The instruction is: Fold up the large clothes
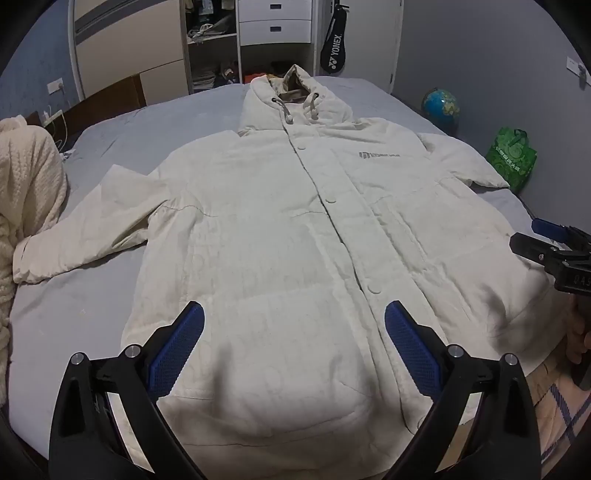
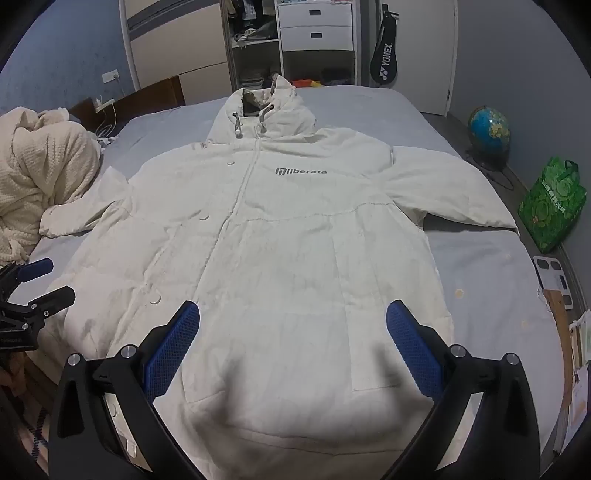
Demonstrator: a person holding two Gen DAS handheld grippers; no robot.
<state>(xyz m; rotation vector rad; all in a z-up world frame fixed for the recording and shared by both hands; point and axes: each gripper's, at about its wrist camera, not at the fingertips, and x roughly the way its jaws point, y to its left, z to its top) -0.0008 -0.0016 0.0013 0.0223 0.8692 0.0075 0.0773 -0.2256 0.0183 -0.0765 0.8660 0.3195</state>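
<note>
White hooded coat (image 1: pixel 295 236) lay flat, front up, on the grey bed (image 1: pixel 74 314), both sleeves out, hood toward the wardrobe (image 2: pixel 314 29). My left tongs (image 1: pixel 293 325) hovered spread over the hem, gripping nothing. My right tongs (image 2: pixel 293 325) were also spread over the hem, nothing pinched. Cream blanket (image 2: pixel 40 166) sat at the left, 1 globe (image 2: pixel 488 127) and green bag (image 2: pixel 554 205) on the floor.
</note>
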